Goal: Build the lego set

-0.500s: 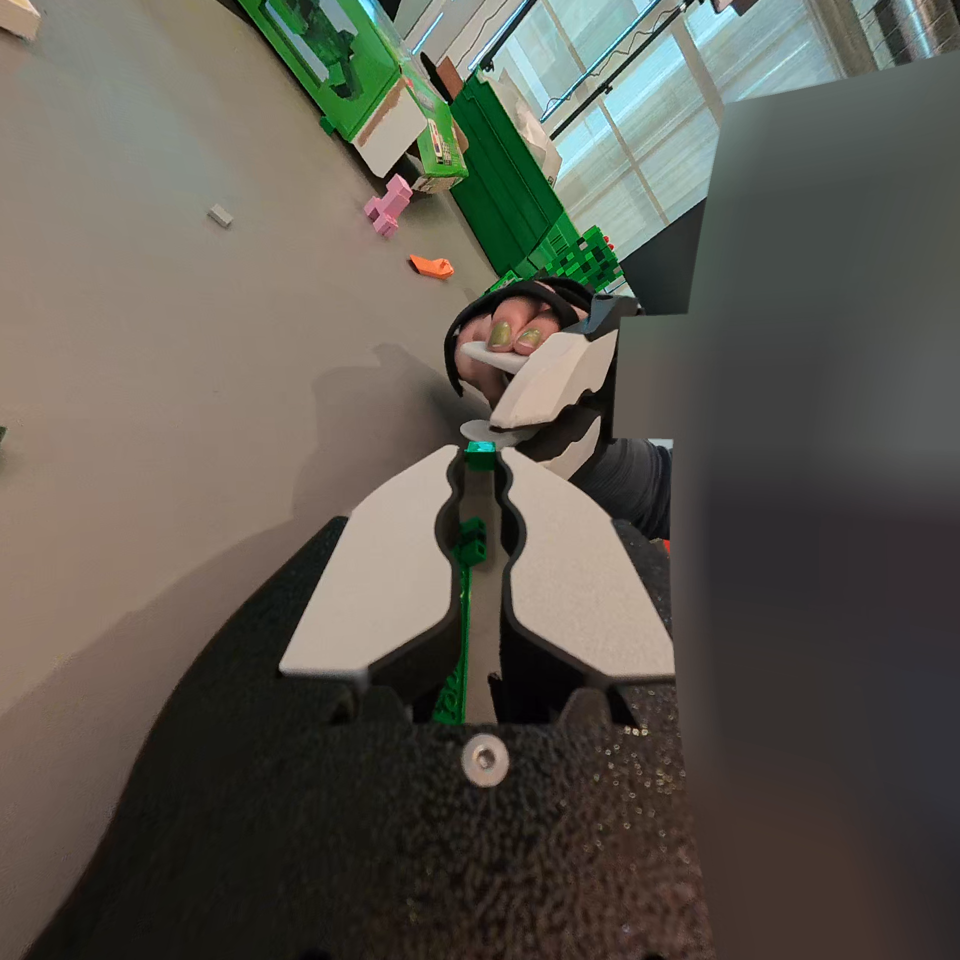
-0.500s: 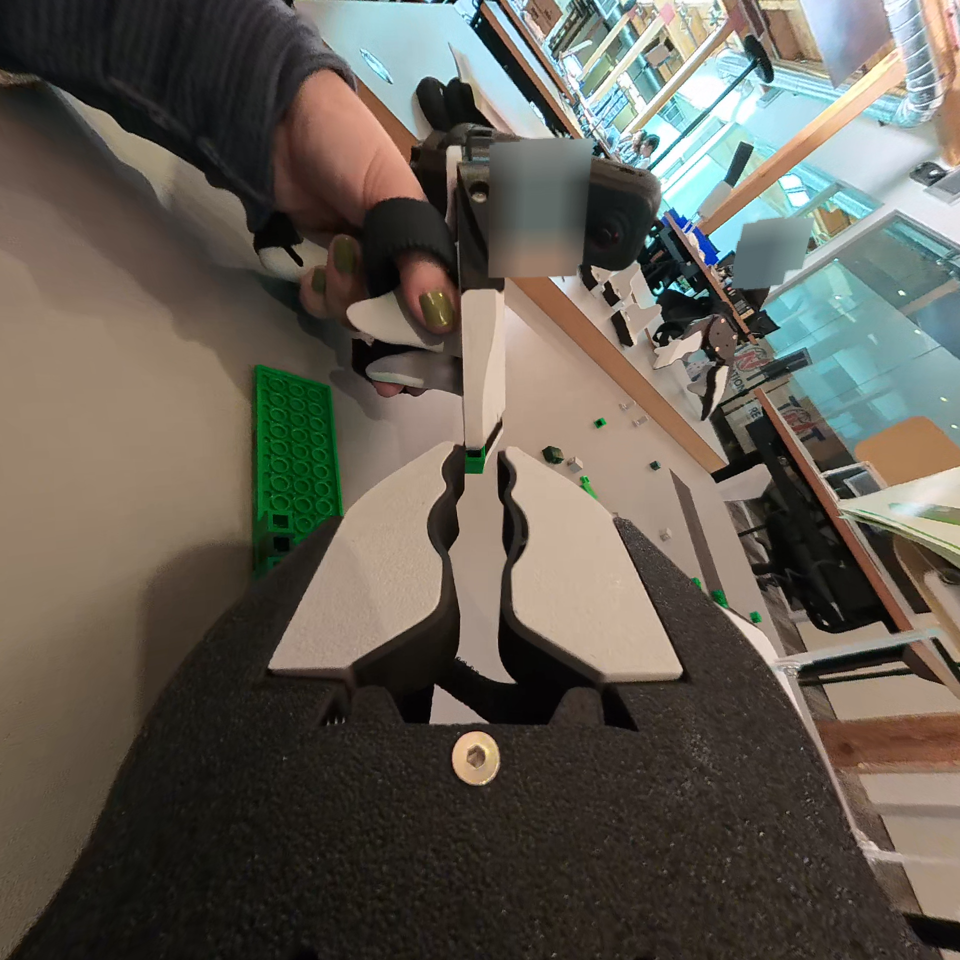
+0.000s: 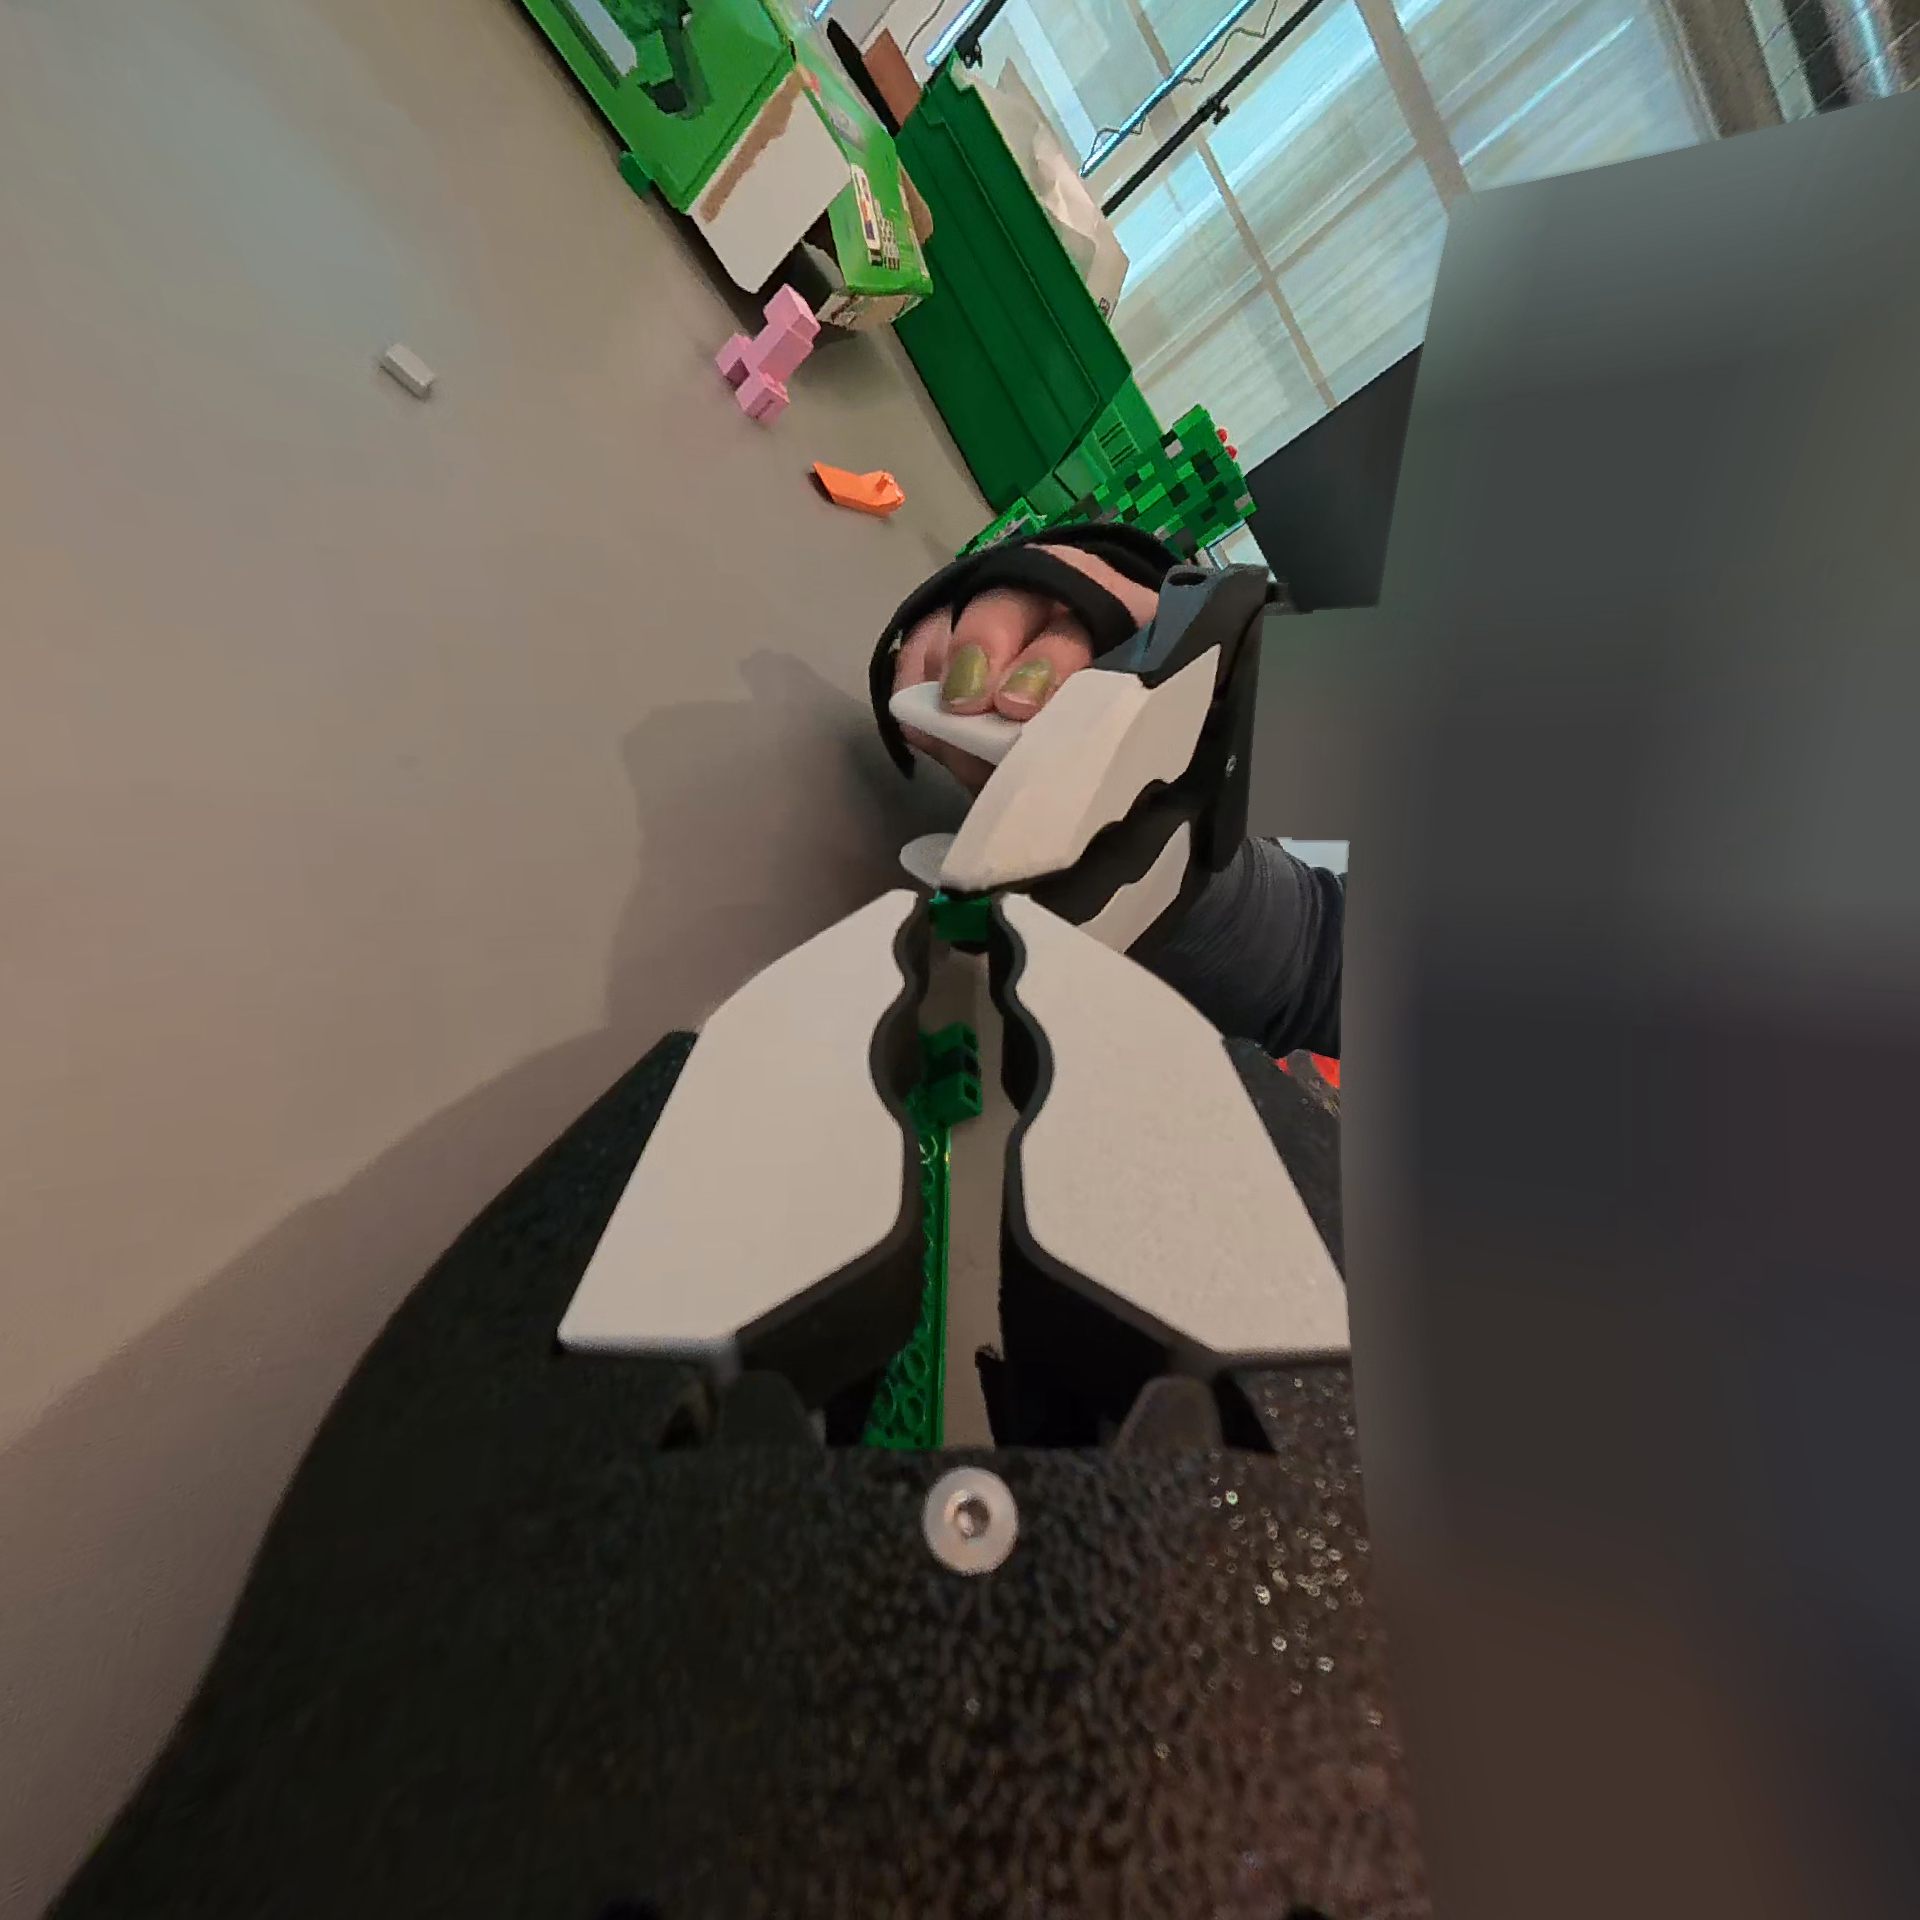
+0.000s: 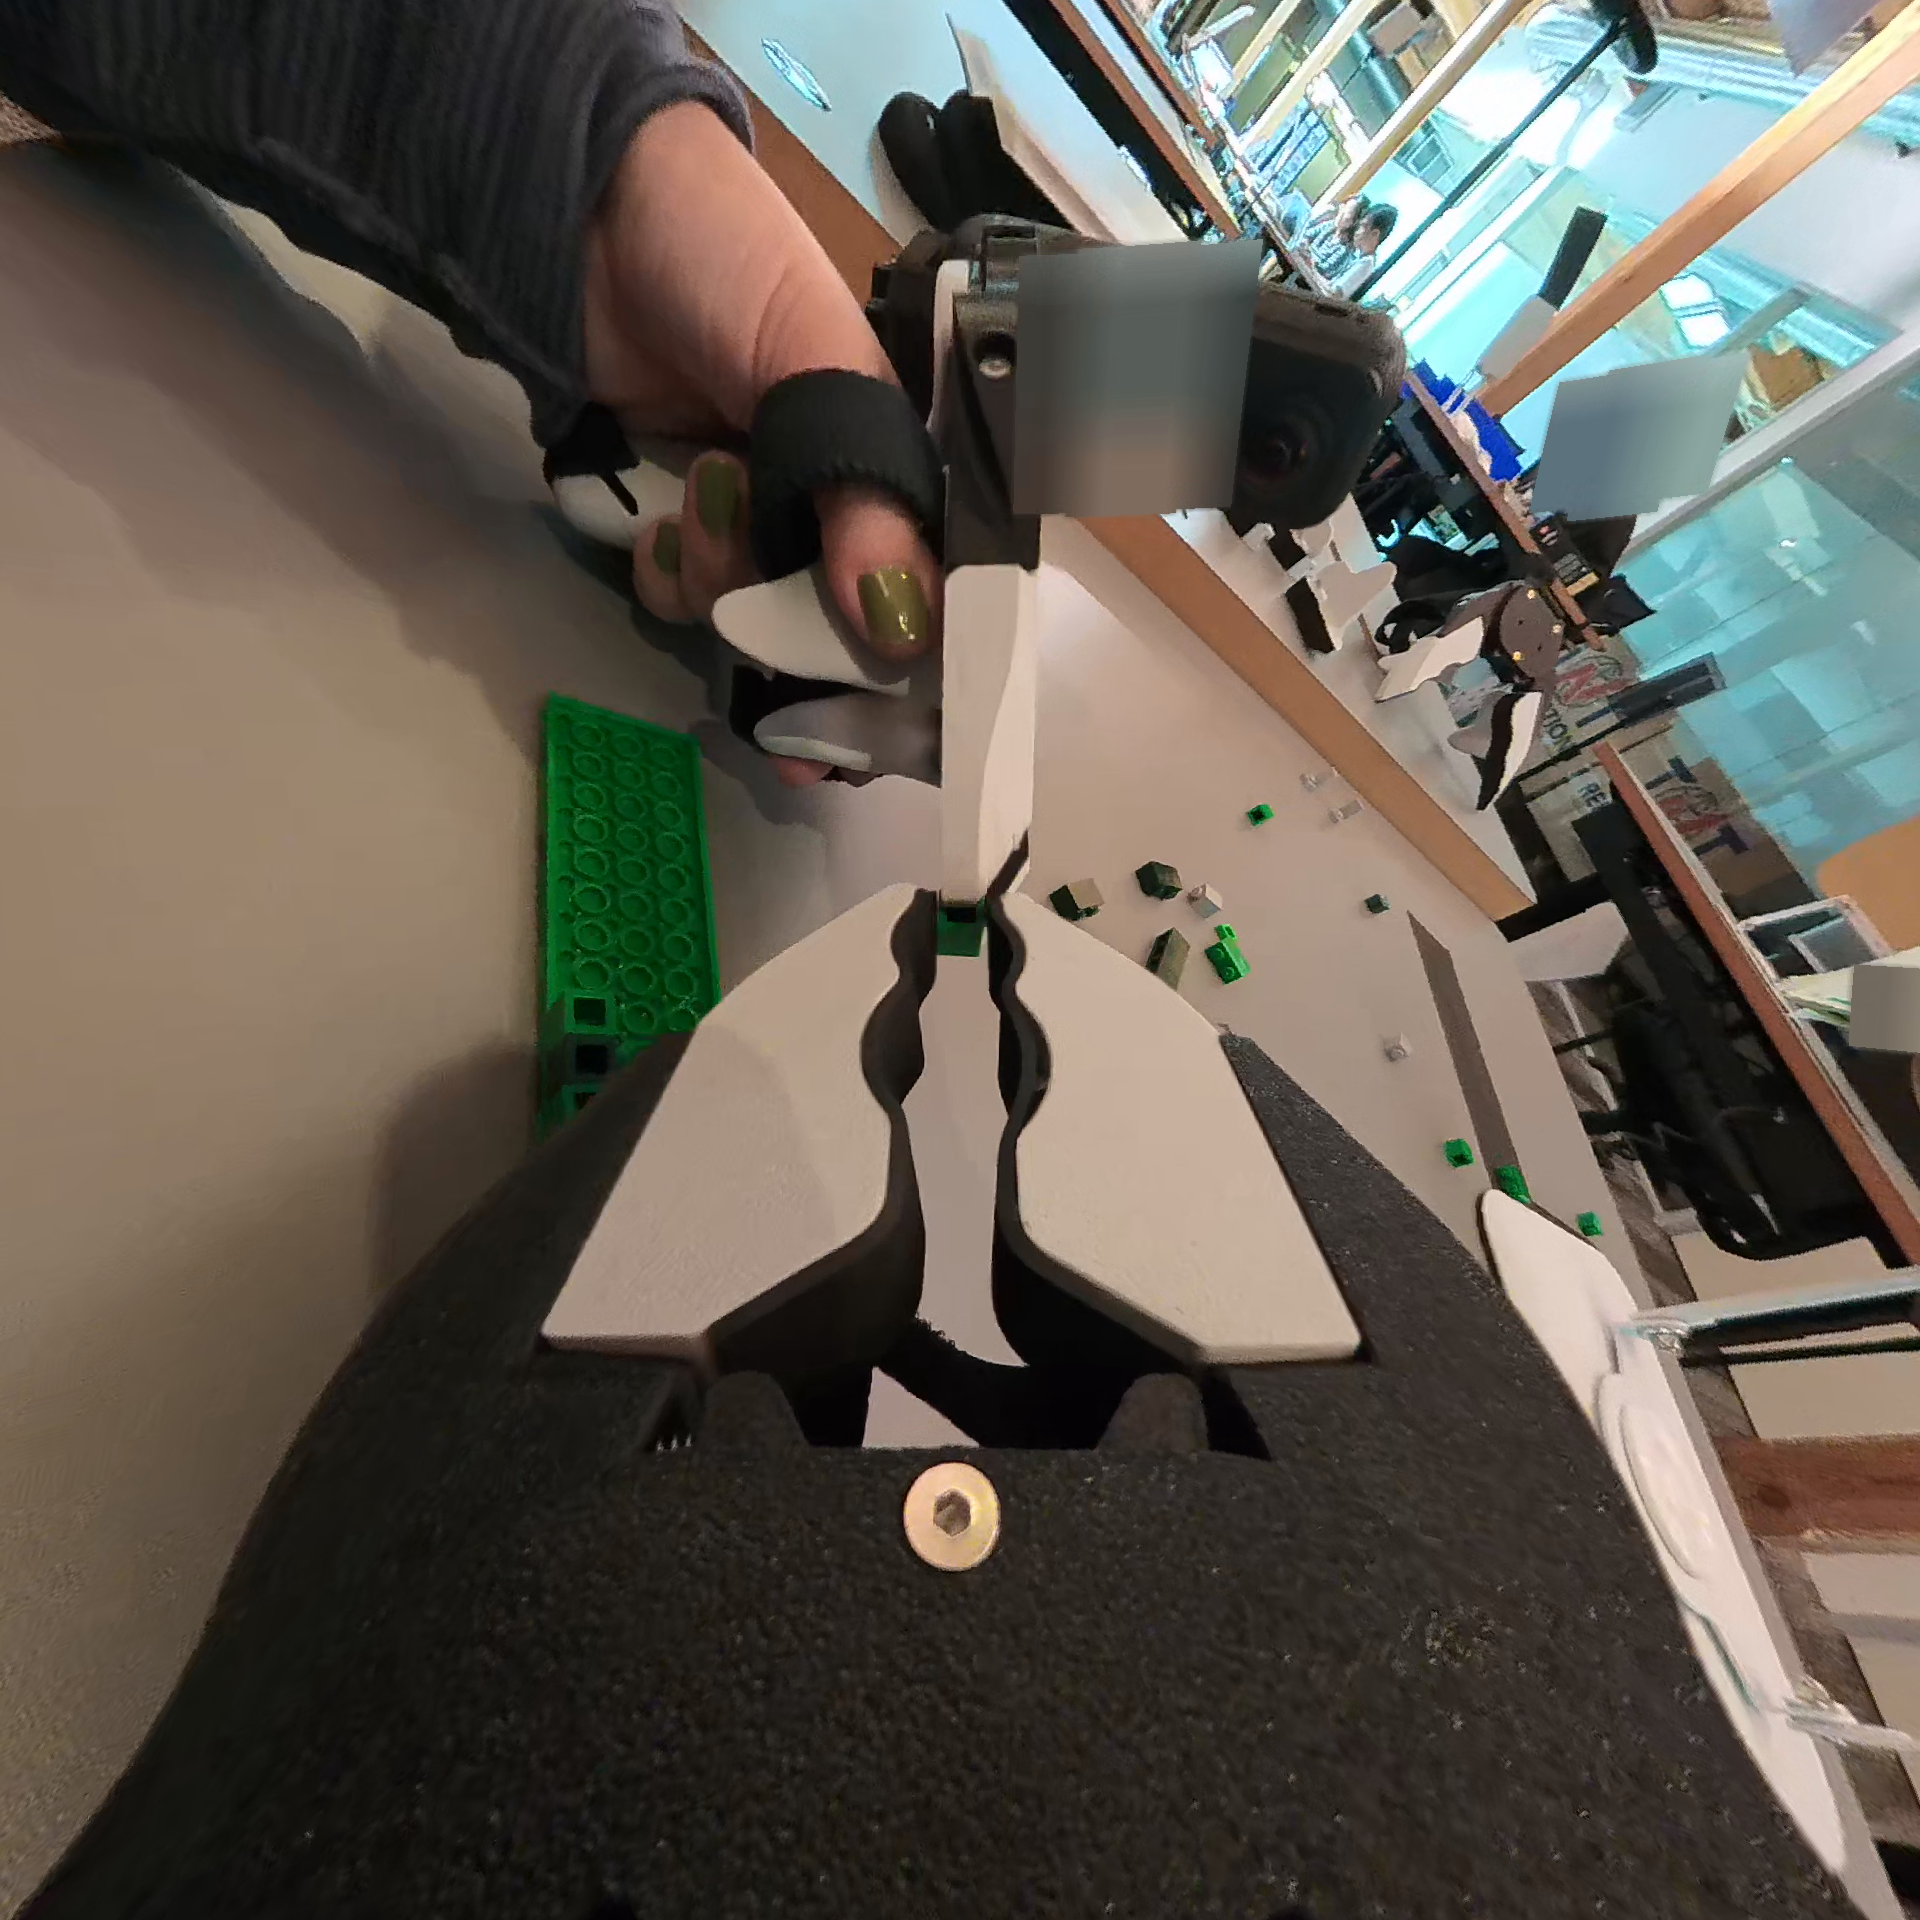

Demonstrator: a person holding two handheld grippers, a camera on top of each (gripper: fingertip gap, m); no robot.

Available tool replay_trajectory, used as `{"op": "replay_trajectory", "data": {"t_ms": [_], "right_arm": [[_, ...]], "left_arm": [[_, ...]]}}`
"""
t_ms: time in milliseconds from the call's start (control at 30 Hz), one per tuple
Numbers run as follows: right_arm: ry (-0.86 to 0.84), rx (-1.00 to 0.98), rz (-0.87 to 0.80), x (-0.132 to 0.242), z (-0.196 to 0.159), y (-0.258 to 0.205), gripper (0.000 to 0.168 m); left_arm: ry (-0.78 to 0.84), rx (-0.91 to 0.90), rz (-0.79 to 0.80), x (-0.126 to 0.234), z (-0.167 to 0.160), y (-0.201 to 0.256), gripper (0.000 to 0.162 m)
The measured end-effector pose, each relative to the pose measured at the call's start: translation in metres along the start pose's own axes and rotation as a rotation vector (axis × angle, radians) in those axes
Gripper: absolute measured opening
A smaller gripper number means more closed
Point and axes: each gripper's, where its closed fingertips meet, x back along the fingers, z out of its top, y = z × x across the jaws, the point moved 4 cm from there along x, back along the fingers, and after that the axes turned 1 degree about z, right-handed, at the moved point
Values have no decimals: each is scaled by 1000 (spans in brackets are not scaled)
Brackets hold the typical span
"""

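A small green brick (image 4: 958,928) sits between the fingertips of my right gripper (image 4: 956,914), which is shut on it above the grey table. My left gripper (image 4: 977,883) comes down from above, seen edge-on, and its tips meet the same brick. In the left wrist view the brick (image 3: 956,920) fills the narrow gap of my left gripper (image 3: 956,909), and my right gripper (image 3: 971,883) touches it from ahead. A green studded baseplate (image 4: 623,862) lies on the table, with small green bricks at its near end. It also shows below the left fingers (image 3: 930,1247).
Several loose green and grey bricks (image 4: 1174,935) lie scattered to the right. In the left wrist view a pink brick figure (image 3: 769,353), an orange piece (image 3: 857,488), a small grey brick (image 3: 407,369), a green box (image 3: 707,94) and a green bin (image 3: 997,312) are farther off. The tips of both grippers are at nearly the same place. From either gripper's tips it is about 30 cm to the pink brick figure (image 3: 769,353).
Both grippers stay tip to tip on the green brick. The left wrist view has tilted slightly.
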Motion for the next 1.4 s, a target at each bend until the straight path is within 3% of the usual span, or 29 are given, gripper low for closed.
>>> {"op": "replay_trajectory", "data": {"t_ms": [367, 433, 500, 600, 733, 833, 900, 1100, 1200, 1400], "right_arm": [[-5, -45, 17, 3, 0, 3, 8], [-15, -78, -21, 7, -3, 8, 8], [-17, -135, -50, 13, -9, 13, 8], [-6, -238, -77, 24, -16, 20, 8], [37, -388, -33, 36, -19, 23, 8], [65, -436, -56, 48, -19, 25, 8], [57, -435, -89, 54, -22, 23, 8], [83, -416, -184, 68, -22, 17, 8], [97, -418, -221, 71, -22, 19, 8], [-25, -280, -342, 68, -29, 21, 8]], "left_arm": [[4, -51, 9, 0, 2, 1, 11], [8, -110, 34, 5, 4, 8, 34], [-21, -275, 230, 13, 3, 8, 55], [-239, -550, 420, 17, -16, 19, 64], [-523, -745, 448, 10, -41, 24, 66], [-629, -864, 478, 8, -46, 20, 63], [-689, -847, 465, 6, -51, 14, 61], [-774, -813, 446, -1, -56, 7, 52], [-800, -800, 471, -1, -54, 7, 33], [-804, -764, 506, -3, -53, 7, 32]]}}
